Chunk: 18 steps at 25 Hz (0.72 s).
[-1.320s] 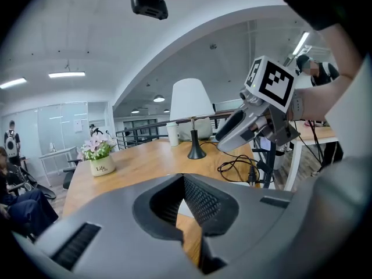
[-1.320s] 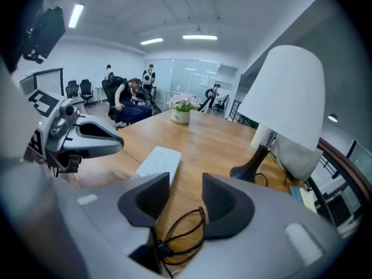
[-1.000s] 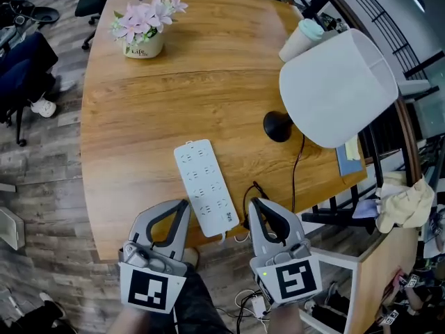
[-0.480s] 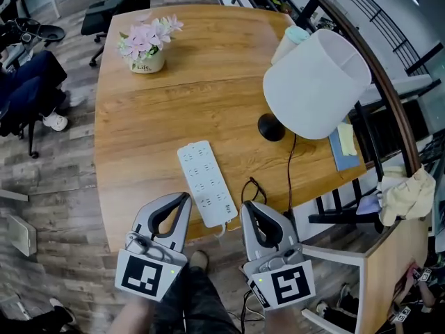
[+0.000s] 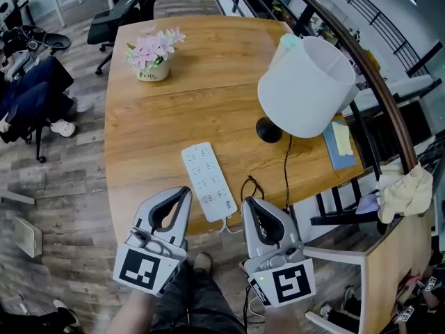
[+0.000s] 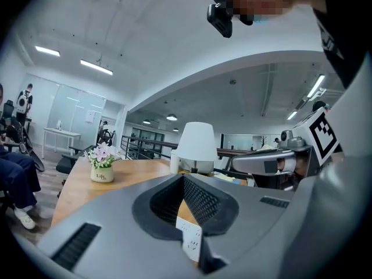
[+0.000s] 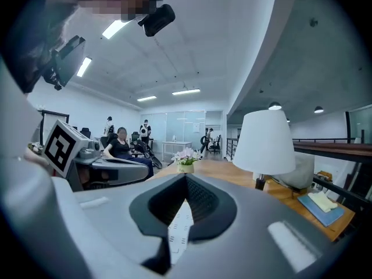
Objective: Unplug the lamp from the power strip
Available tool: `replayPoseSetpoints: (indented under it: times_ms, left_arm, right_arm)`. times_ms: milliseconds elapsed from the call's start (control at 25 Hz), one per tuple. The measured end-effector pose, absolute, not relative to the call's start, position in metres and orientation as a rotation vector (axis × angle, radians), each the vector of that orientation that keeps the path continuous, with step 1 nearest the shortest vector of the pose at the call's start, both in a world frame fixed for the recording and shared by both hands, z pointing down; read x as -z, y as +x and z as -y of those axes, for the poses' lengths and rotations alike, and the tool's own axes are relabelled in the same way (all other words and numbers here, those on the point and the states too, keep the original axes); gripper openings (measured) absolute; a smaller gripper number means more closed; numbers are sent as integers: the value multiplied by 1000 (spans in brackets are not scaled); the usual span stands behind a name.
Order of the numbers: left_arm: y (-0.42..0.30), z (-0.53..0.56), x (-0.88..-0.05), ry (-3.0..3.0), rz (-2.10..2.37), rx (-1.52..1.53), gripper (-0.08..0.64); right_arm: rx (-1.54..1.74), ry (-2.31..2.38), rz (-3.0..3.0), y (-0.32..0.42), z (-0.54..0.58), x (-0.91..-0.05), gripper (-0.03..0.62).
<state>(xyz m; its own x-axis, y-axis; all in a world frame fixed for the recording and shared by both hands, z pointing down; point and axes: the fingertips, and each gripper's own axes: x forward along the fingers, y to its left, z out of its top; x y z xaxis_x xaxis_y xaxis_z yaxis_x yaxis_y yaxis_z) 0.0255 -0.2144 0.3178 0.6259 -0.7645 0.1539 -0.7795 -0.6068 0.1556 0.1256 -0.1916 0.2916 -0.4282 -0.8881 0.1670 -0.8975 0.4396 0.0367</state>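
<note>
A white power strip point(image 5: 207, 181) lies flat near the table's front edge; it also shows through the jaw gaps, the strip point(image 6: 189, 237) on the left and the strip point(image 7: 179, 228) on the right. The lamp point(image 5: 306, 85), with a white shade and a black base point(image 5: 268, 129), stands at the right. Its black cord point(image 5: 286, 169) runs forward and loops beside the strip; no plug shows in the sockets. My left gripper point(image 5: 185, 192) and right gripper point(image 5: 247, 202) hover at the front edge on either side of the strip's near end, both shut and empty.
A flower pot point(image 5: 154, 54) stands at the far left of the wooden table point(image 5: 139, 138). A blue notebook point(image 5: 341, 143) lies at the right edge. A railing and a chair with cloth point(image 5: 403, 190) are to the right. Seated people and office chairs are at the left.
Both grippers have risen a little and stay shut. The head view has shifted, so the table and lamp sit slightly farther off. Strip, lamp and cord lie as before.
</note>
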Motion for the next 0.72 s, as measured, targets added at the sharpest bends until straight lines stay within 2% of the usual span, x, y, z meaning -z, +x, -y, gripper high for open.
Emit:
replayPoseSetpoints:
  times_ms: [720]
  left_arm:
    - [19, 211, -247, 2712, 1320, 45, -5]
  right_arm:
    - [-29, 1665, 2563, 140, 179, -238, 8]
